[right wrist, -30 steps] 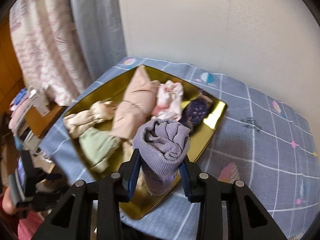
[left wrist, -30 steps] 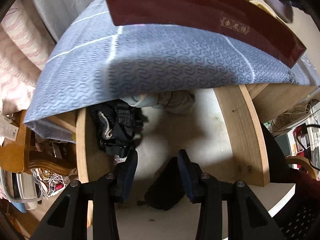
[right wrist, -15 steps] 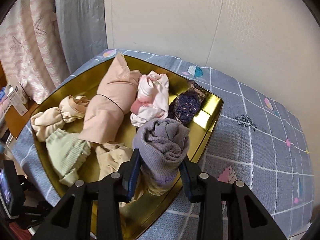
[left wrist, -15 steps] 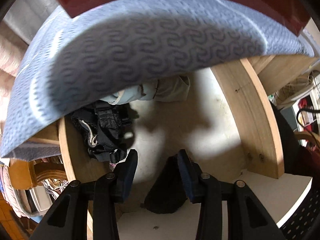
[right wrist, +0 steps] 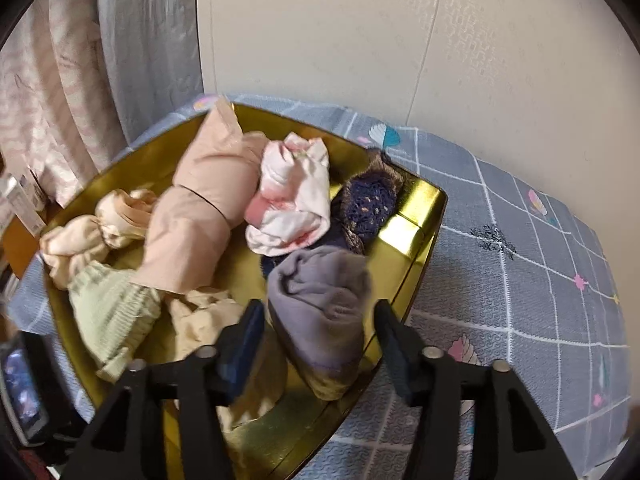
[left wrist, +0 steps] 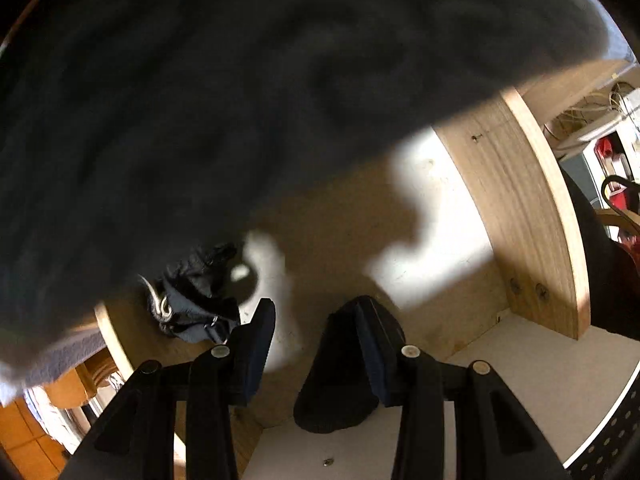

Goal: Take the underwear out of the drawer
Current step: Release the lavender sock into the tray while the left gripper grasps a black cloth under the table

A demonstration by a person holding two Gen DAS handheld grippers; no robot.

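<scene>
Releasing a rolled grey pair (right wrist: 320, 300) into the gold tray (right wrist: 420, 216), the right tongs (right wrist: 318, 334) are opening; the roll stands between the jaws, pads clear of it. Several pairs already lie in that tray on the cloth-covered worktop (right wrist: 520, 280). Below, the left tongs (left wrist: 316, 344) hang parted over the drawer (left wrist: 516, 216), grasping nothing, one pad just beside a dark folded piece (left wrist: 340, 396). A black bundle (left wrist: 192, 300) sits at the drawer's left wall. Judged well advanced: at least two items remain.
</scene>
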